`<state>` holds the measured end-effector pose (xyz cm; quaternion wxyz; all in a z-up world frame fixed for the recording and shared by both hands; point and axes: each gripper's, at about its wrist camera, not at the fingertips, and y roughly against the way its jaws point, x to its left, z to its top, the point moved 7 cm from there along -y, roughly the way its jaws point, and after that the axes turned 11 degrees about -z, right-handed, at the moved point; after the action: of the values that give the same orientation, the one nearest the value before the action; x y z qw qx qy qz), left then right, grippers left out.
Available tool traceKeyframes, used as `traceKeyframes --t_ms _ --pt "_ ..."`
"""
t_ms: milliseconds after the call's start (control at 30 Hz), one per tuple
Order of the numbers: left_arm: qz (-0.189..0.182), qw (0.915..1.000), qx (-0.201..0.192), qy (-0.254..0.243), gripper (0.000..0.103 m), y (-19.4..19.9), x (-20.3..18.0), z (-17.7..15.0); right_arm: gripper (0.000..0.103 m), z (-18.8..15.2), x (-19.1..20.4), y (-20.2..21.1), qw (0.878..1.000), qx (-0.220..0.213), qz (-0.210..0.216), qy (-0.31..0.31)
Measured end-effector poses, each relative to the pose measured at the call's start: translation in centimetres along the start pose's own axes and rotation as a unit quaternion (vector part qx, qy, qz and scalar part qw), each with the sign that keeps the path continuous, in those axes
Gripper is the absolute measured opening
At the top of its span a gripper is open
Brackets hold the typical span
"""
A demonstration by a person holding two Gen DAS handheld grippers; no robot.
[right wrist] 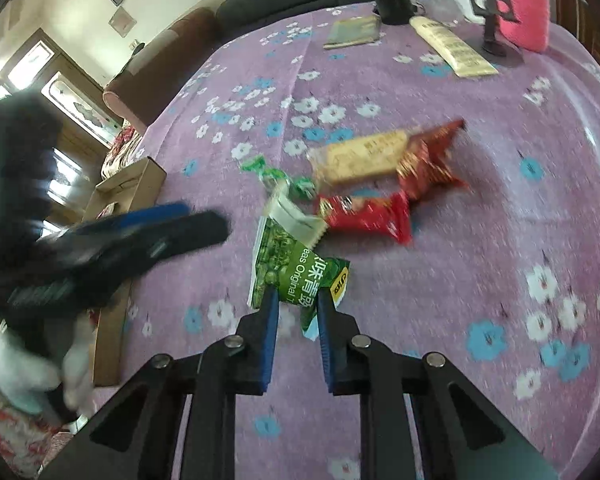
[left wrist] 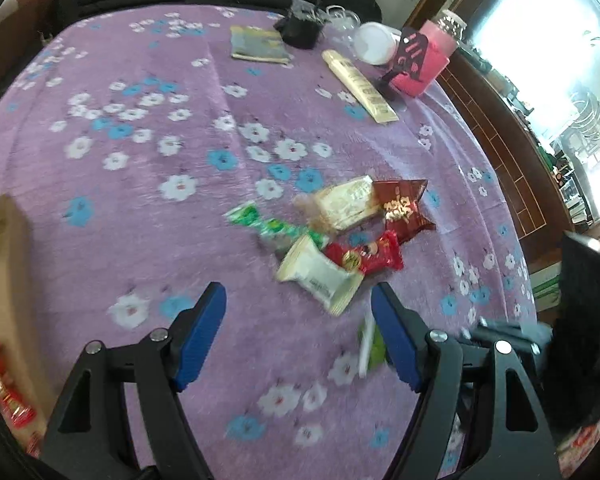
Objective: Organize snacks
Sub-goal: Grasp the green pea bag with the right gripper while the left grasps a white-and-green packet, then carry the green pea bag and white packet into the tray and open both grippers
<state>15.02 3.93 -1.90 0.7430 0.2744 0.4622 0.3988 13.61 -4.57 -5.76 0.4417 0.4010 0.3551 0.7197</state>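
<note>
Right gripper (right wrist: 298, 304) is clamped on a green pea packet (right wrist: 288, 268), the packet's lower edge hidden between the pads. Left gripper (left wrist: 298, 300) stands apart, empty, motion-blurred in the right view. Beyond, a blurred snack pile (left wrist: 340, 224) lies on the purple cloth (left wrist: 140, 200). A cardboard box (left wrist: 0, 264) is cut off at frame edge.
</note>
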Motion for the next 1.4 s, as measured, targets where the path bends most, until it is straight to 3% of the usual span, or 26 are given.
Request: traceKeyframes --t_ms 200,233,300,467,600,700,867,1033,1167,1200,1267,1400 --pt "0.031 0.9979 0.038 -0.043 0.074 -4.1 -0.8 0.3 0.017 -1.8 -1.4 1.4 1.0 0.001 -0.007 0.001" --pt "0.04 0.9972 0.035 -0.052 0.071 -4.3 -1.1 0.3 0.017 -2.0 -1.6 1.5 1.0 0.001 -0.01 0.002" --pt "0.04 0.9968 0.037 -0.059 0.05 -4.4 -1.6 0.2 0.018 -2.6 -2.2 1.9 1.0 0.0 -0.017 0.006" --pt "0.029 0.9968 0.035 -0.066 0.043 -3.8 -2.2 -0.9 0.022 -3.0 -2.9 2.7 0.999 -0.013 -0.038 0.035" --pt "0.018 0.9984 0.017 -0.05 0.042 -2.1 -1.9 -1.5 0.041 -2.4 -3.1 3.0 0.997 -0.028 -0.047 0.05" --pt "0.016 0.9991 0.008 -0.039 0.042 -0.8 -1.6 -2.3 0.046 -1.8 -2.6 2.7 0.995 -0.033 -0.057 0.07" --pt "0.005 0.9999 -0.011 -0.009 0.042 2.0 -0.7 -3.9 0.047 -1.8 -1.7 1.0 0.995 -0.015 -0.065 0.074" --pt "0.01 0.999 -0.041 0.014 0.042 5.4 0.3 -5.0 0.048 -1.7 -1.5 -0.4 0.997 0.001 -0.064 0.042" --pt "0.015 0.9973 -0.063 0.033 0.042 8.1 1.8 -5.8 0.048 -1.8 -1.0 -0.6 0.995 -0.002 -0.091 0.037" --pt "0.016 0.9969 -0.067 0.038 0.042 8.7 2.1 -6.0 0.047 -1.9 -0.9 -0.6 0.995 -0.003 -0.097 0.036" --pt "0.016 0.9954 -0.078 0.054 0.042 10.5 3.3 -6.8 0.032 -1.8 -0.8 -0.5 0.996 -0.005 -0.087 0.016" --pt "0.036 0.9921 -0.094 0.075 0.042 13.4 6.5 -7.8 0.029 -1.4 0.2 0.1 0.995 -0.024 -0.093 0.008"
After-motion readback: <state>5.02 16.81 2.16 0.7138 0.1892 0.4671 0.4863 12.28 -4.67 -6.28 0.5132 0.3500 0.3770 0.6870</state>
